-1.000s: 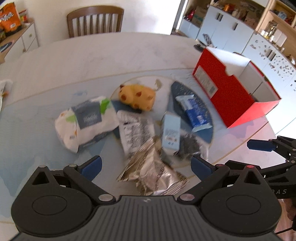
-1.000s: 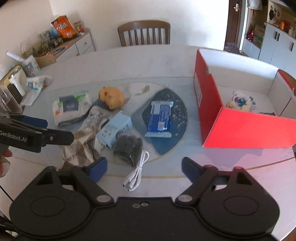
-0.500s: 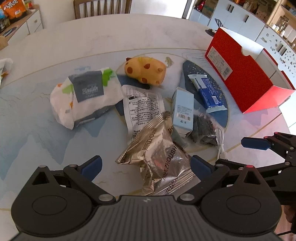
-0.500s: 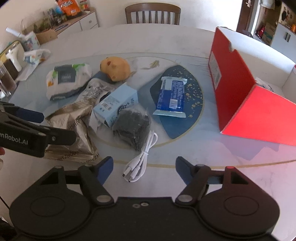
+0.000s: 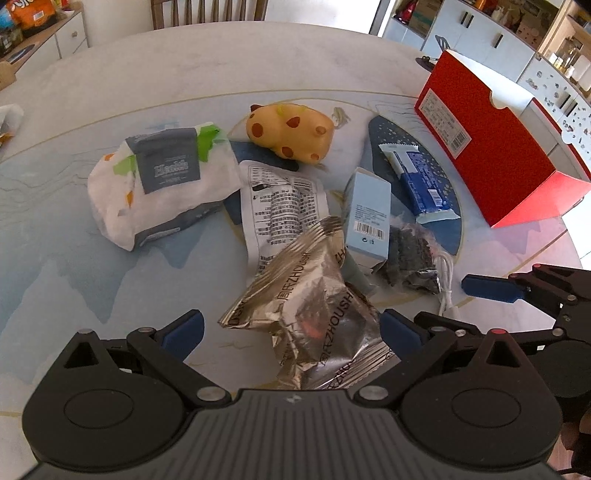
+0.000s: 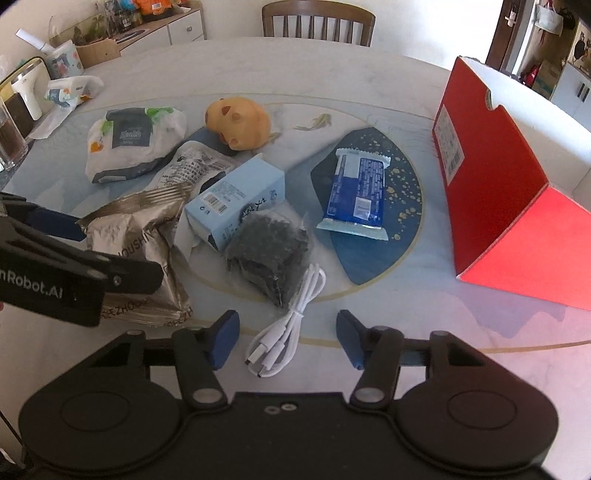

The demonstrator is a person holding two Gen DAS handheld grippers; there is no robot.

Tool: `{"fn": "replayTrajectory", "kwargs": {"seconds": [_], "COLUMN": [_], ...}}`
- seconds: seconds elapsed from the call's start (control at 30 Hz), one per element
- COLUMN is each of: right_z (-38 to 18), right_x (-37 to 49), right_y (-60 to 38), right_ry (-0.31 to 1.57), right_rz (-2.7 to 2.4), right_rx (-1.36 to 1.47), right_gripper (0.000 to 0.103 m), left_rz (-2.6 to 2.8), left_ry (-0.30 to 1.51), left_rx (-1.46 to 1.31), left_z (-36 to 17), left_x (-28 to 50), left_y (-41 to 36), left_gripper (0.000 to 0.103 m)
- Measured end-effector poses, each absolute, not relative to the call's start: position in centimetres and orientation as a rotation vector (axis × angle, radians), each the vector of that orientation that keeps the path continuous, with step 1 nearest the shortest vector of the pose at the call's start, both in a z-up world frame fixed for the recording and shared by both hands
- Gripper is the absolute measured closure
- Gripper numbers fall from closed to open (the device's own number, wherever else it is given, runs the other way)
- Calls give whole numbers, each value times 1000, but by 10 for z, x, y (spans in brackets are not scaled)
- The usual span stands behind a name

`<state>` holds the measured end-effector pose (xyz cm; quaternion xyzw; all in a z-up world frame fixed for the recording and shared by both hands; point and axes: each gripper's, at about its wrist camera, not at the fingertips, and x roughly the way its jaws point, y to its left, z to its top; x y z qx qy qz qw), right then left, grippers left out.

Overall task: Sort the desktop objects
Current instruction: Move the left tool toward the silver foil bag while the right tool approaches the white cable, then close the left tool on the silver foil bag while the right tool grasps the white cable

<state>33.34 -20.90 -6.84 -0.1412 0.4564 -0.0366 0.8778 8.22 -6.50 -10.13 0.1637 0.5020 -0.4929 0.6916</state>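
The left gripper (image 5: pixel 291 328) has its two blue tips spread wide apart. The silver snack bag (image 5: pixel 310 317) lies on the table between them, and the tips are not pinching it. The right gripper (image 6: pixel 286 339) is spread open too. The near end of the coiled white cable (image 6: pixel 288 325) lies between its tips, but nothing is held.

Just behind the silver snack bag lies a white packet (image 5: pixel 284 206) with black writing. Next to that is a light blue box (image 5: pixel 367 214) lying on its side, with one end resting on the white packet. A dark crinkly bag (image 6: pixel 267 245) touches the light blue box on the near side, and the white cable runs along it.

Farther back sits a yellow toy animal (image 5: pixel 290 131) with brown spots. To its left is a soft white pack (image 5: pixel 162 184) with a grey label. A blue and white wrapper bar (image 6: pixel 356 194) lies on a dark blue patch of the table, apart from the pile.

On the right side stands an open red box (image 6: pixel 495 184), white inside. All of this sits on a pale round table (image 5: pixel 74 266). A wooden chair (image 6: pixel 317 20) stands at the far edge
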Motion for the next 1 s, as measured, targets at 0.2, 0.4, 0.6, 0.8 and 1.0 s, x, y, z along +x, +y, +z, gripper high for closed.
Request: {"fn": "replayTrajectory", "kwargs": {"seconds": [0.2, 0.4, 0.6, 0.8, 1.0], "right_z": [-68, -68, -65, -60, -52], "right_x": [332, 329, 327, 323, 314], "right_y": [-208, -208, -214, -226, -237], "right_ry": [946, 942, 944, 953, 952], "right_rz": [-77, -80, -103, -140, -155], "right_rx": [-293, -293, -274, -219, -160], "right_gripper": [52, 62, 82, 87, 87], "left_rz": [-1123, -1141, -1160, -1196, -1220], "left_ry": [1147, 1153, 1173, 1211, 1241], "left_rx": [355, 336, 295, 241, 204], "left_z": [-105, -104, -103, -105, -106], "left_x": [82, 84, 88, 92, 96], "left_y": [-67, -65, -61, -54, -47], "left_gripper": [16, 22, 35, 54, 64]}}
